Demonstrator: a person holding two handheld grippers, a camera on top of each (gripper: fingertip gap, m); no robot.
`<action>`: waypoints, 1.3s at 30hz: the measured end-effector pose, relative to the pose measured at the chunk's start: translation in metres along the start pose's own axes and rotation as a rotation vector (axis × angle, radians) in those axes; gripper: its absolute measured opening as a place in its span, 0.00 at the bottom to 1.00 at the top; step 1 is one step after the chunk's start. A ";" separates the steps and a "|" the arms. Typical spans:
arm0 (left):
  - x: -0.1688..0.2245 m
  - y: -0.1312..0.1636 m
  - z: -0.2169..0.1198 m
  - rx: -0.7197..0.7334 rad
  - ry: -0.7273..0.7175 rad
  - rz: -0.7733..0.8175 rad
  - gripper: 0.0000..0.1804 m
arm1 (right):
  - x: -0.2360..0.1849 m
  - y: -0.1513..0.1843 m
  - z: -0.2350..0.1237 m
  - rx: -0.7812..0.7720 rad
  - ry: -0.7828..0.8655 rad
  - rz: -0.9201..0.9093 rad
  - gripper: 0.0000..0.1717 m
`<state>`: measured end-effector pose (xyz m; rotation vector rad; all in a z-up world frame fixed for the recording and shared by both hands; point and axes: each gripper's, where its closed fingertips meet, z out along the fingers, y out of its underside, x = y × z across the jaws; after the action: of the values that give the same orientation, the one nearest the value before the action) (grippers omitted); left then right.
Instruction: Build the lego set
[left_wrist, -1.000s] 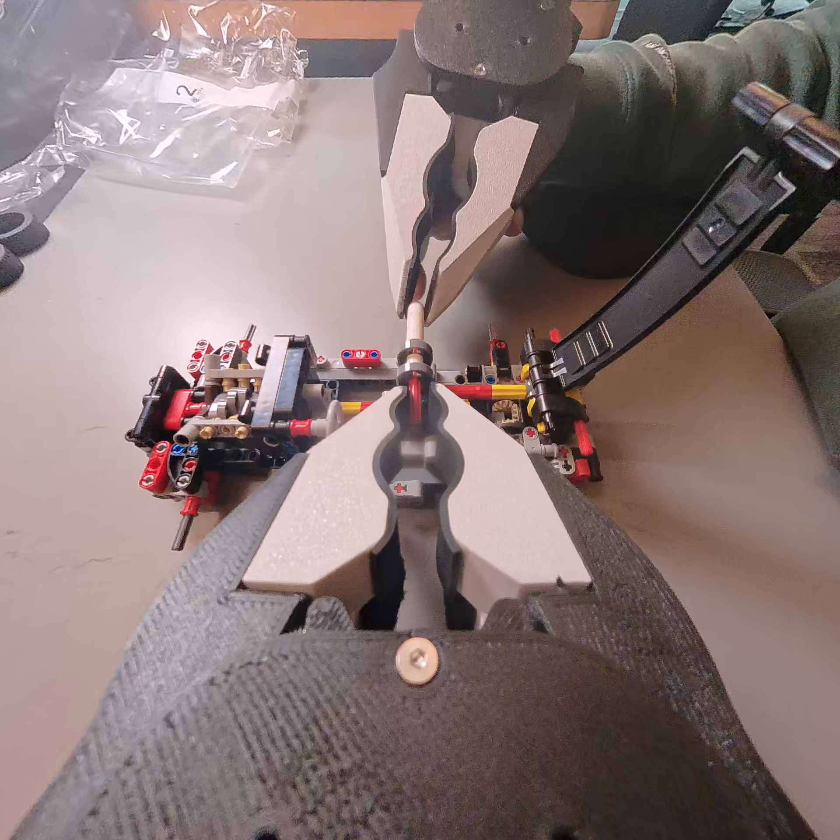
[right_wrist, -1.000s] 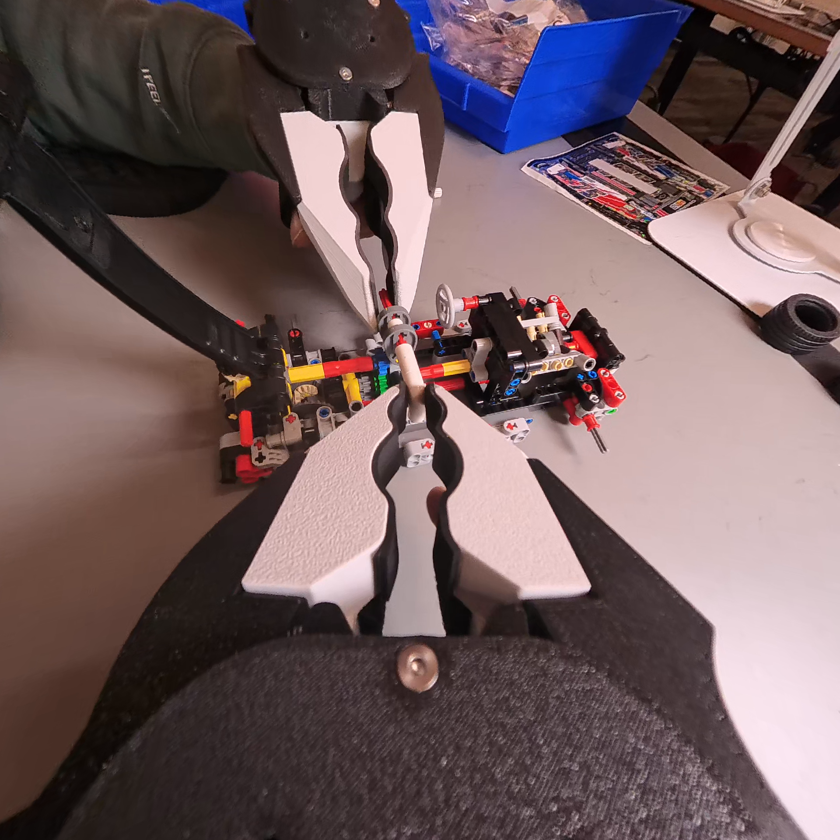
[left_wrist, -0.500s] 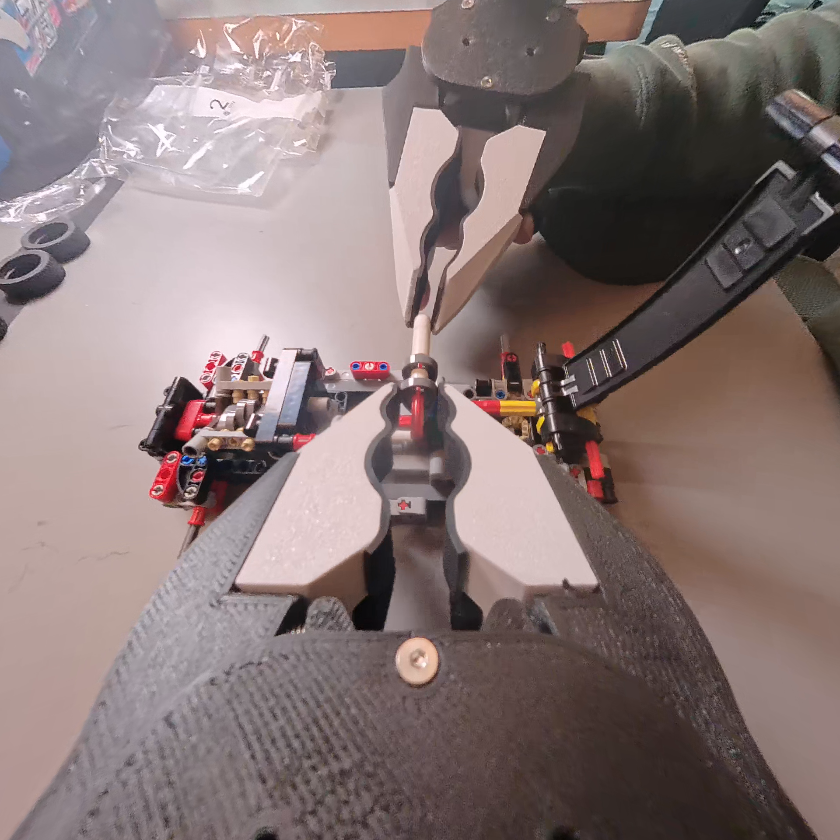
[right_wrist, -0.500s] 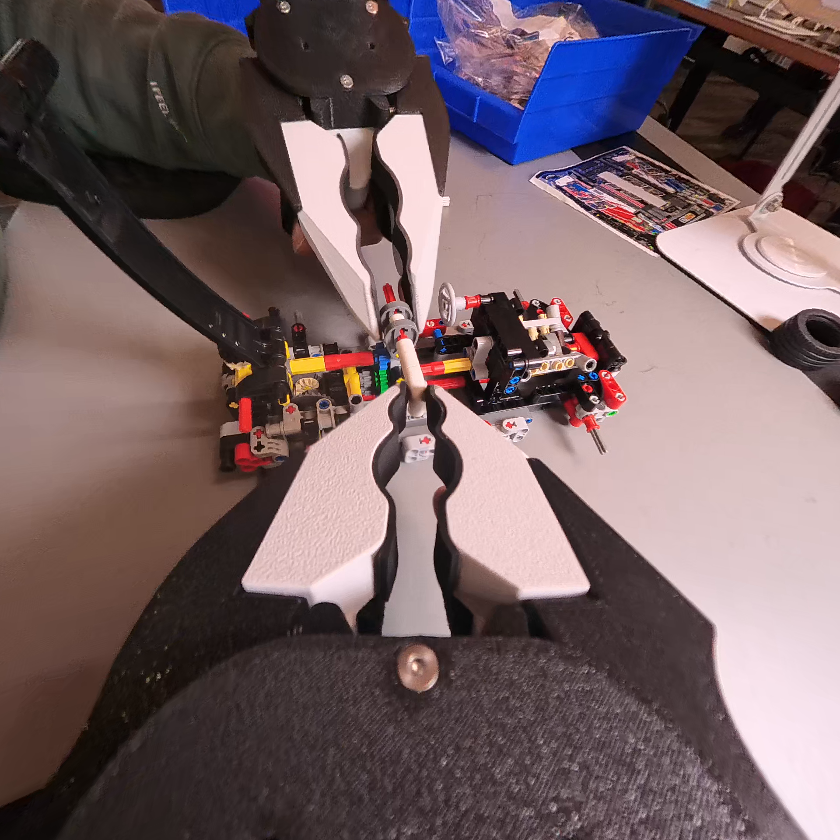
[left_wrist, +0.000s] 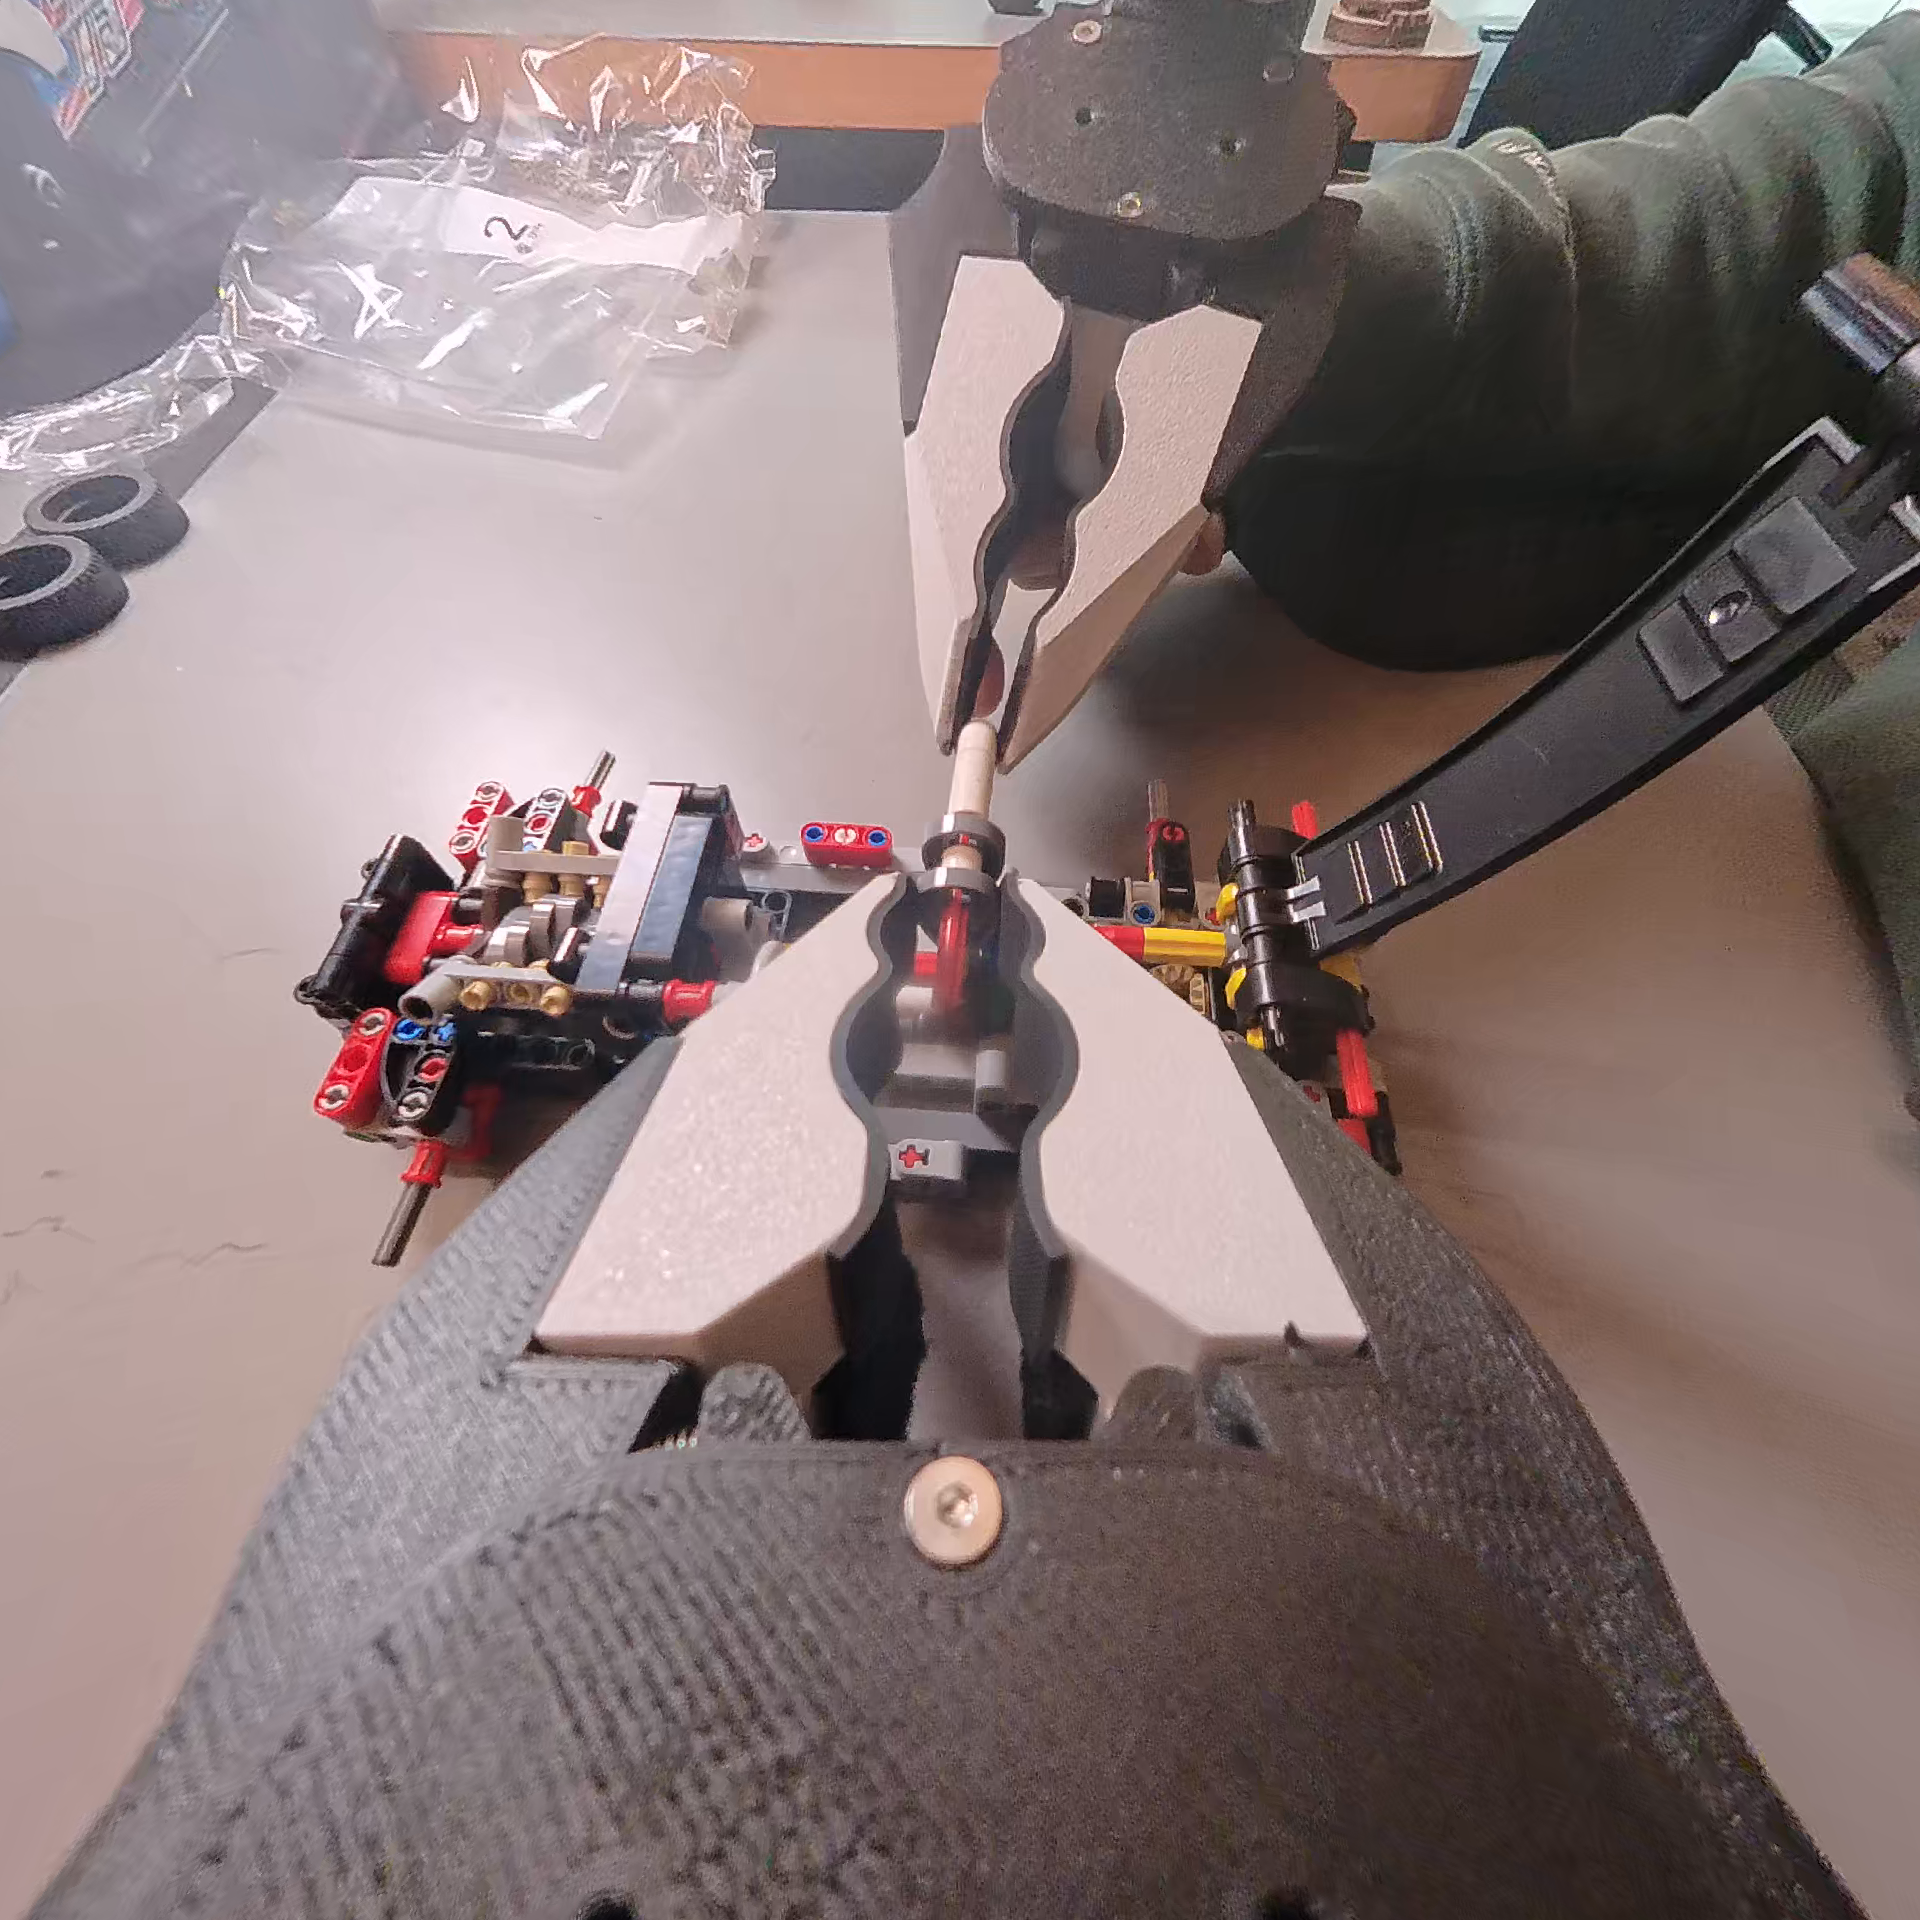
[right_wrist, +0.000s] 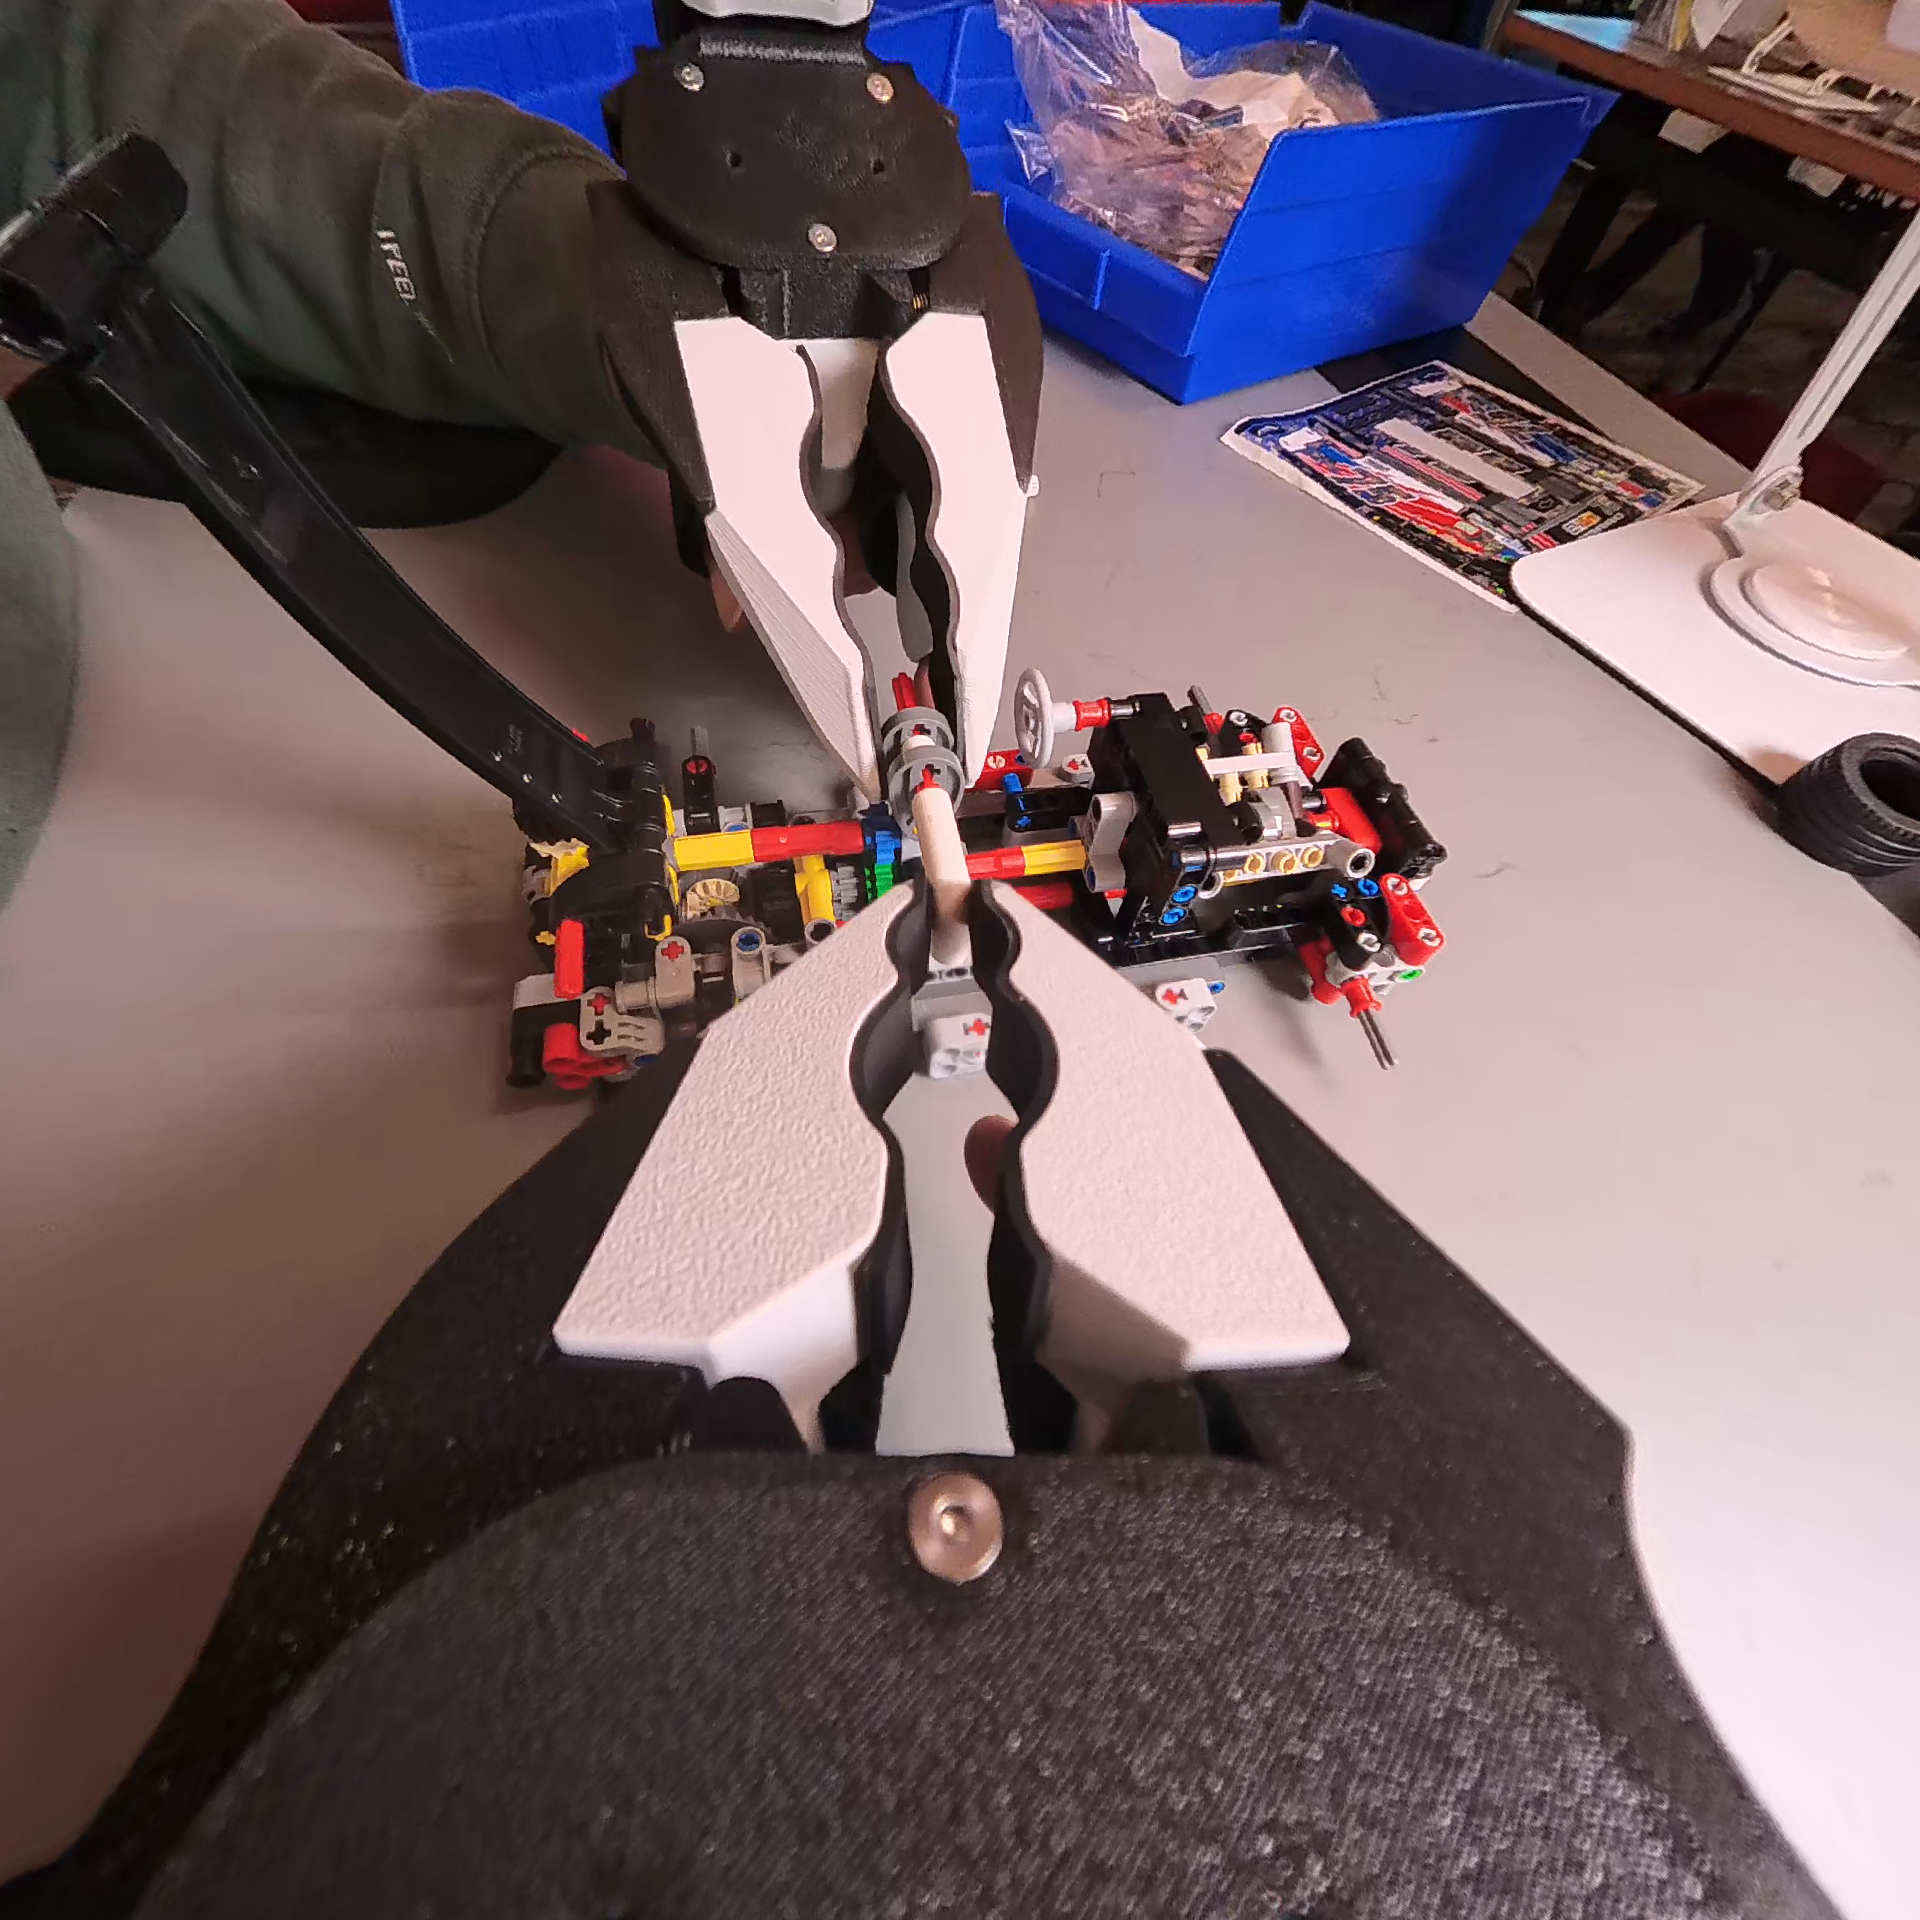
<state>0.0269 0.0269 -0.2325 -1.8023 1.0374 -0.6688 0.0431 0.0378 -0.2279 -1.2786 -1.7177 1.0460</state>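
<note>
A partly built brick car chassis (left_wrist: 582, 935) lies on the grey table (left_wrist: 416, 623), with a long black curved panel (left_wrist: 1558, 748) fixed at one end. A cream rod (right_wrist: 935, 842) with two grey bushes (right_wrist: 925, 774) on it sticks up from the chassis middle. My right gripper (right_wrist: 948, 894) is shut on the rod's near end. The left wrist view shows its tips (left_wrist: 971, 738) pinching that rod (left_wrist: 971, 774). My left gripper (left_wrist: 956, 883) stands open around a grey bush (left_wrist: 961, 883) and a red axle (left_wrist: 951, 945), with small gaps beside its pads.
Clear plastic bags (left_wrist: 488, 281) and black tyres (left_wrist: 62, 561) lie far left in the left wrist view. A blue bin (right_wrist: 1299, 208), a printed booklet (right_wrist: 1455, 468), a white lamp base (right_wrist: 1714, 613) and a tyre (right_wrist: 1860, 800) lie to the right. Green sleeves (left_wrist: 1558, 364) reach in. Only a small space, under 4 cm, lies between the two pairs of fingers.
My left gripper's jaws have widened and let go of the red axle at the chassis middle. My right gripper has kept its hold on the cream rod.
</note>
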 end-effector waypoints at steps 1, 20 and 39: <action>0.000 0.000 0.000 -0.001 -0.001 0.000 0.08 | 0.000 0.000 0.000 -0.003 0.001 -0.002 0.03; -0.001 0.000 0.001 -0.009 -0.023 0.006 0.08 | -0.001 -0.001 0.004 -0.009 -0.006 0.004 0.03; -0.001 0.000 0.003 -0.037 -0.064 0.011 0.07 | -0.003 -0.003 0.006 -0.029 -0.010 -0.010 0.03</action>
<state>0.0292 0.0293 -0.2336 -1.8366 1.0222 -0.5846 0.0374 0.0336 -0.2279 -1.2839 -1.7514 1.0270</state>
